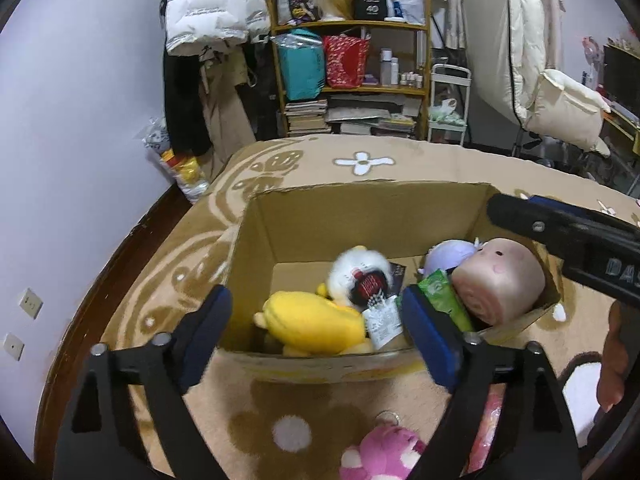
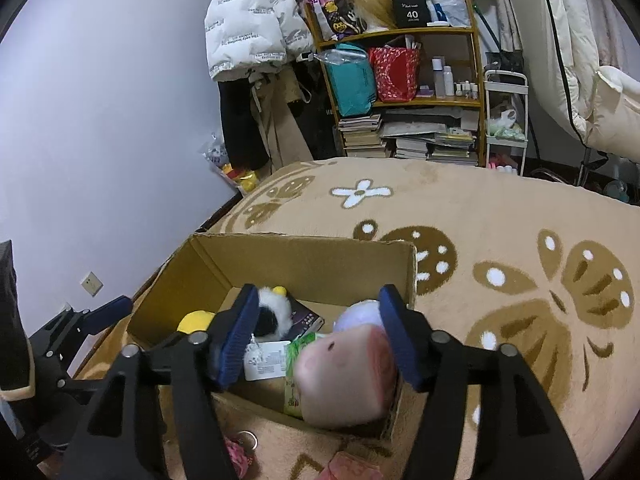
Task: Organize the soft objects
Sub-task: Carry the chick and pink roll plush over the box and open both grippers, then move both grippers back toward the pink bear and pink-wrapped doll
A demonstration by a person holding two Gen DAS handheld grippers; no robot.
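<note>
Both grippers hang over a cardboard box [image 1: 256, 236] on a patterned beige rug [image 2: 520, 216]. The left gripper [image 1: 316, 320] gapes wide and empty above a yellow plush [image 1: 316, 326]. The right gripper [image 2: 320, 340] stands wide open around a pink plush [image 2: 344, 380], which rests in the box's corner, between its fingers.

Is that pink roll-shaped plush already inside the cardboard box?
Partly in. The pink roll plush rests in the cardboard box corner, its top above the rim; the right gripper jaws stand open around it.
</note>
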